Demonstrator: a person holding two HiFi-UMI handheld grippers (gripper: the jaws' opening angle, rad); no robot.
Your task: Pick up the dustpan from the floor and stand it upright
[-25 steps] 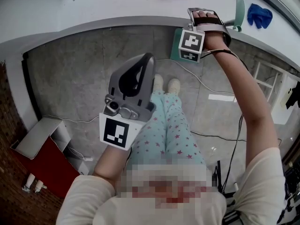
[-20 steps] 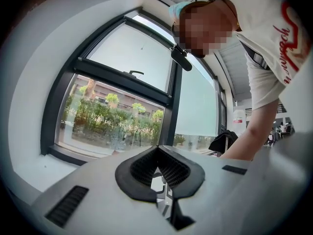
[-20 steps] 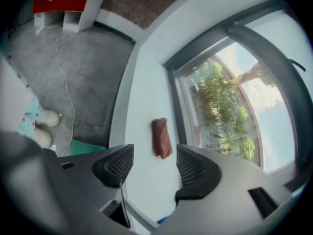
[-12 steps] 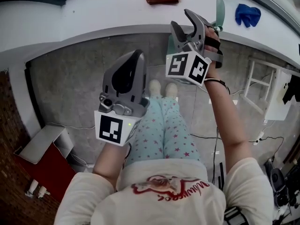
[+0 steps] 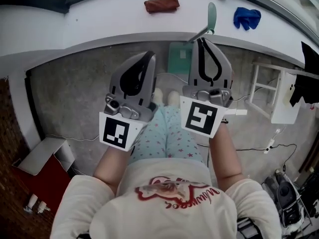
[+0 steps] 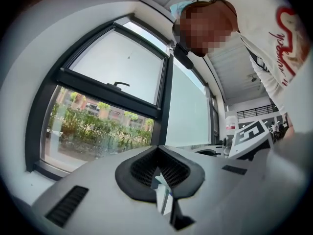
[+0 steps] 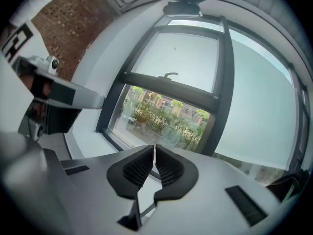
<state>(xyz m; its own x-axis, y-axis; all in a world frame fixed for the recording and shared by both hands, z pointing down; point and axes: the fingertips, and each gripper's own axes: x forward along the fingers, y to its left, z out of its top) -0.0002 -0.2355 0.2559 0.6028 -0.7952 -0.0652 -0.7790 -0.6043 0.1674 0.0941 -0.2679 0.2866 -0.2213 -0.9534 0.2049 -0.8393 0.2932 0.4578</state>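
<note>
Right gripper (image 5: 202, 41) has lifted off the dustpan (image 5: 178, 59) and snapped shut, empty. Left gripper (image 5: 150, 55) is shut too. The half-hidden dustpan looks upright, so the task is probably done.

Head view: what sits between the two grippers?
In the head view, the person's white shoes and starred trouser legs show between left gripper and right gripper, green dustpan above them.

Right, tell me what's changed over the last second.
The right gripper lifted away from the green dustpan, rolled over and came up beside the left gripper; its jaws went from open to shut, empty. The dustpan stayed upright against the wall; the left gripper stayed shut.
</note>
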